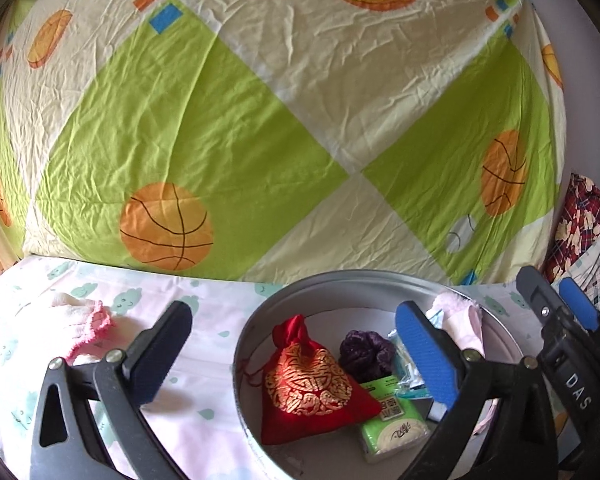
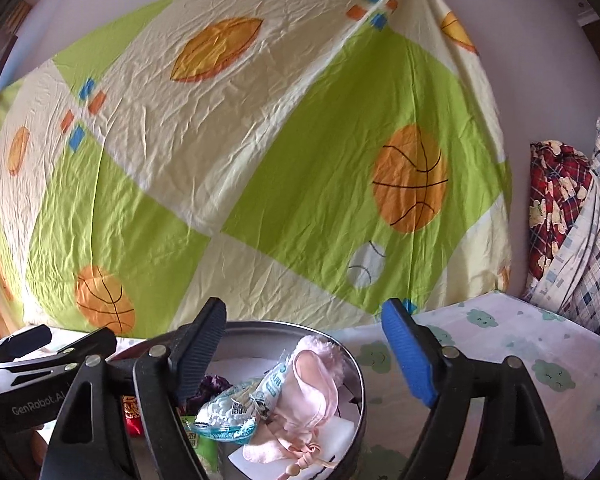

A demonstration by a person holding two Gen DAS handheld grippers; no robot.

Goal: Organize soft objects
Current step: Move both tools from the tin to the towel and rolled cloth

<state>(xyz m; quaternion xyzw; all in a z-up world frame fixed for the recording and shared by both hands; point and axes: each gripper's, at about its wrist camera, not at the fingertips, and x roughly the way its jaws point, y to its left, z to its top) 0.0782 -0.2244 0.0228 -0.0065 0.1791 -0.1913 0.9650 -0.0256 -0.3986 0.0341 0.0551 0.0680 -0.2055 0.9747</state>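
Fingers of left gripper [image 1: 296,356] and right gripper [image 2: 308,364] spread wide, nothing held. Round tin [image 1: 244,344] on bed already holds red pouch [image 1: 312,384], purple scrunchie [image 1: 364,350], tissue pack [image 1: 392,424], pink sock [image 2: 312,392]. Pink-trimmed sock [image 1: 80,328], far left on sheet, probably last item left.

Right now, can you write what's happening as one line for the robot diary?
left gripper: open, empty | right gripper: open, empty | round tin: holds red pouch, purple scrunchie, green tissue pack, pink pouch | pink sock: outside on sheet
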